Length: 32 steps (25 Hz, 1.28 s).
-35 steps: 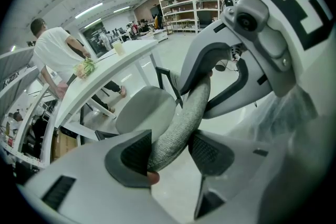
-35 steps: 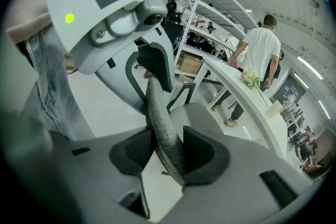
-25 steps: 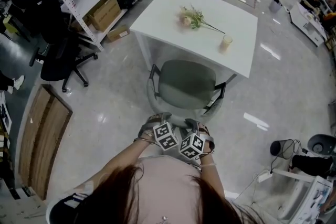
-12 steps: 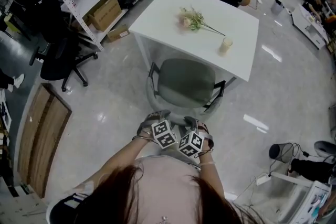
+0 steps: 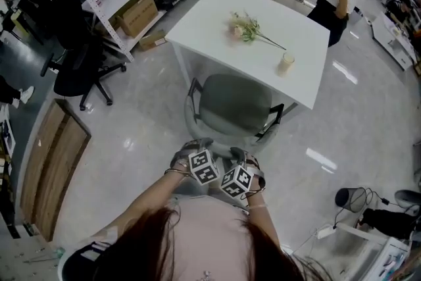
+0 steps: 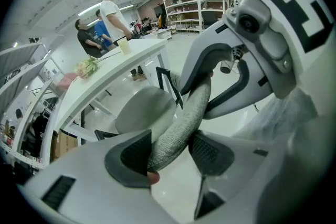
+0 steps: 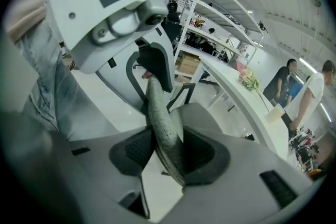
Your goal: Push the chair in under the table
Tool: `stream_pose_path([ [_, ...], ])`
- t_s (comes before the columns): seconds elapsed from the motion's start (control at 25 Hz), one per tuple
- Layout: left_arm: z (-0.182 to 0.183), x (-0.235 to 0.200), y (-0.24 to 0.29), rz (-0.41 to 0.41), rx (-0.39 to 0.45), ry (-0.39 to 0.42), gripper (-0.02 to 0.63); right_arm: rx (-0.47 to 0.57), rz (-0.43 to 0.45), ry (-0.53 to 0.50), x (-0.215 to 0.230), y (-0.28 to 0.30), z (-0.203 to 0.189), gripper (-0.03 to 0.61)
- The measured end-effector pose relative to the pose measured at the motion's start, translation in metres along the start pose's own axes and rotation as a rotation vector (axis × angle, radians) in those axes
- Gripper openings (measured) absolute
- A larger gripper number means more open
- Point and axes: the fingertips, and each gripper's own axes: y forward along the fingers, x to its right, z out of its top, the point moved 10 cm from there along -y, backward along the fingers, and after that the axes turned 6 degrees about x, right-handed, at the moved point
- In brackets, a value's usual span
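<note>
On a glossy grey floor (image 5: pixel 131 135), the chair (image 5: pixel 235 105) sits half under the white table (image 5: pixel 217 16). The left gripper (image 6: pixel 170 150) and the right gripper (image 7: pixel 169 152) each clamp its padded back rim (image 6: pixel 185 112).

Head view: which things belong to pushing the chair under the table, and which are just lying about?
Part of the job:
- chair, clamped at its backrest by the left gripper and right gripper
- white table

Just lying about:
- flower sprig and cup on the table
- black office chair
- cardboard box
- wooden board
</note>
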Motion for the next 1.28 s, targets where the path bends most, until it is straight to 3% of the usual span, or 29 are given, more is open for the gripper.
stream_pose_path([
  [1.28, 0.010, -0.063, 0.022, -0.031, 0.004, 0.003, 0.224, -0.001, -0.007, 0.011, 0.048, 0.038, 0.019, 0.175],
])
